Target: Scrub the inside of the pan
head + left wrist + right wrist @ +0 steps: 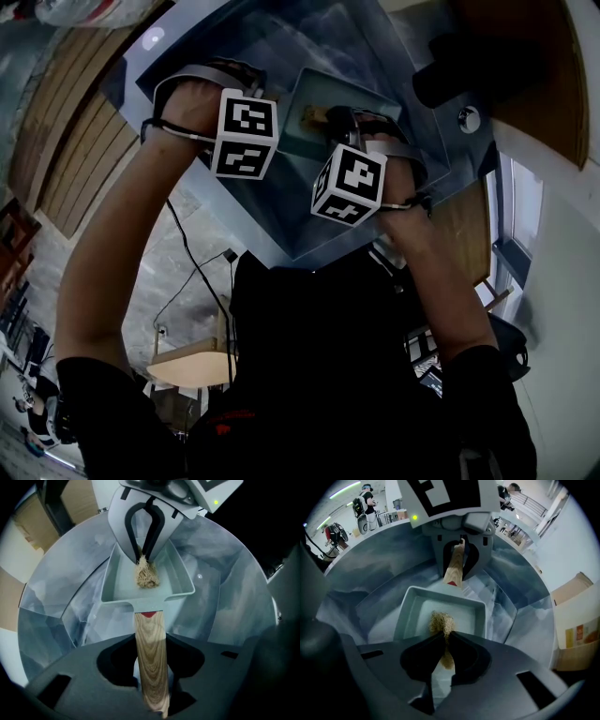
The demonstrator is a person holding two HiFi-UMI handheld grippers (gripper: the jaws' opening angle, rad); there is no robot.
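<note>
A pale green square pan (178,595) with a wooden handle (151,653) lies on a grey-blue marbled table (56,583). My left gripper (151,667) points straight down and is shut on the handle. My right gripper (445,644) is shut on a tan fibrous scrubber (440,620), whose tuft rests on the floor of the pan (468,616). From the left gripper view the scrubber (146,576) sits near the pan's far wall under the right gripper's fingertips (140,550). In the head view both marker cubes hide most of the pan (328,98).
A black object (459,70) and a small round metal part (469,119) lie at the table's right side. A cardboard box (576,625) stands beyond the table edge. Several people stand far off in the room (365,503).
</note>
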